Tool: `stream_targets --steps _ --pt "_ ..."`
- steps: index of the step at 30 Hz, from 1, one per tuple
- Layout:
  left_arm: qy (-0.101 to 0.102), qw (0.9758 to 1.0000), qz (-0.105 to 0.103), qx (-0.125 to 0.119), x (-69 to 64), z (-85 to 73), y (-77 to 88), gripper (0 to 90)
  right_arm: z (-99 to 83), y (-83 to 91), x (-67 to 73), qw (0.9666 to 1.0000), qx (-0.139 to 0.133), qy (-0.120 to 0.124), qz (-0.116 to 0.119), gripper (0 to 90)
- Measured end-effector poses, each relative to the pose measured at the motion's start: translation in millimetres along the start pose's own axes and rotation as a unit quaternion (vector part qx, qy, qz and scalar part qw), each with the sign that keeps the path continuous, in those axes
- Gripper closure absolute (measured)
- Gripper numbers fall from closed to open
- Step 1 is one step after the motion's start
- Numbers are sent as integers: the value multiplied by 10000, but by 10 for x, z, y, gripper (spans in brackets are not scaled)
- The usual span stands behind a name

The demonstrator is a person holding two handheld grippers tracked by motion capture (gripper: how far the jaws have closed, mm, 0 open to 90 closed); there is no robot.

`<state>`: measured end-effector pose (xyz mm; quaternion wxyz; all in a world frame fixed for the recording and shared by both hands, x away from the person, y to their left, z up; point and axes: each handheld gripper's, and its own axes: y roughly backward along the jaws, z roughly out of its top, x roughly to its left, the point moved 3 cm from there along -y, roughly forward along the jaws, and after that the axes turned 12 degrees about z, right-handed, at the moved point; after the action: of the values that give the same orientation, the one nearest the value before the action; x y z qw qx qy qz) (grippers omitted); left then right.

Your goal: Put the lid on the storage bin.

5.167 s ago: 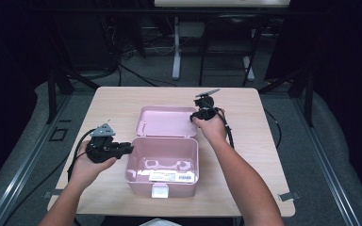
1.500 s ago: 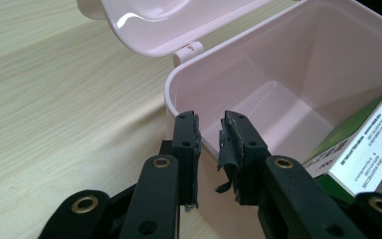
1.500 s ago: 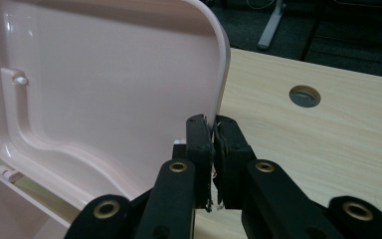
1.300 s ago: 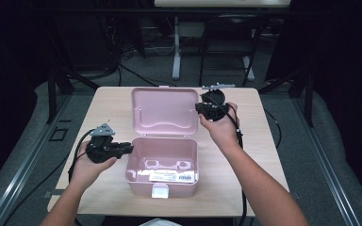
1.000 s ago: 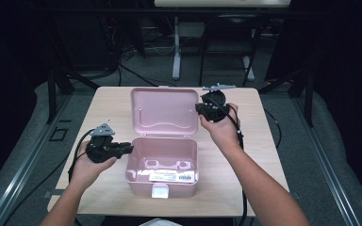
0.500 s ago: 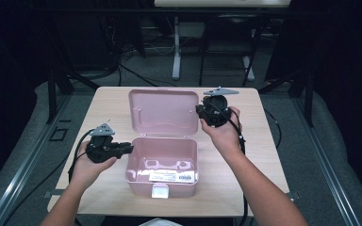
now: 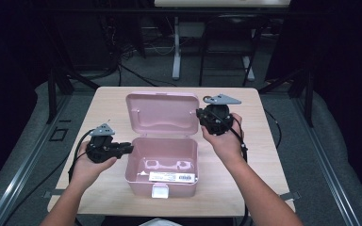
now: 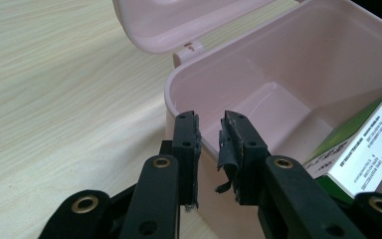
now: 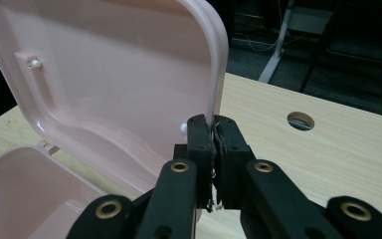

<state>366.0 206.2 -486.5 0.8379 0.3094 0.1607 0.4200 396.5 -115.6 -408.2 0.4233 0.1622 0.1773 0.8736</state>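
Observation:
A pink plastic box stands open in the middle of the table, its hinged lid raised behind it. My right gripper is shut on the lid's right edge; in the right gripper view the jaws pinch the lid's thin rim. My left gripper straddles the box's left wall. In the left gripper view one jaw is outside and one inside the rim, closed on it. A white and green carton lies inside the box.
The light wooden table has a round hole near the back right. Cables trail from both grippers over the table's sides. Beyond the far edge are a dark floor and a white stand.
Over five seconds the lid has swung up from low over the box to standing open. In the last second the right gripper carried its edge slightly further back. The left gripper has kept still.

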Motion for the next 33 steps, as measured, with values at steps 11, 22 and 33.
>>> stream_targets --steps 11,22,33 --pt "19 10000 -1 -18 2 0 -3 764 -99 102 70 9997 -218 91 39 872" --pt "40 10000 -47 -16 11 -2 -3 764 -207 185 153 9988 -446 195 7 873" --pt "66 10000 -45 -21 9 -2 -4 764 -287 250 212 9983 -564 128 51 864"
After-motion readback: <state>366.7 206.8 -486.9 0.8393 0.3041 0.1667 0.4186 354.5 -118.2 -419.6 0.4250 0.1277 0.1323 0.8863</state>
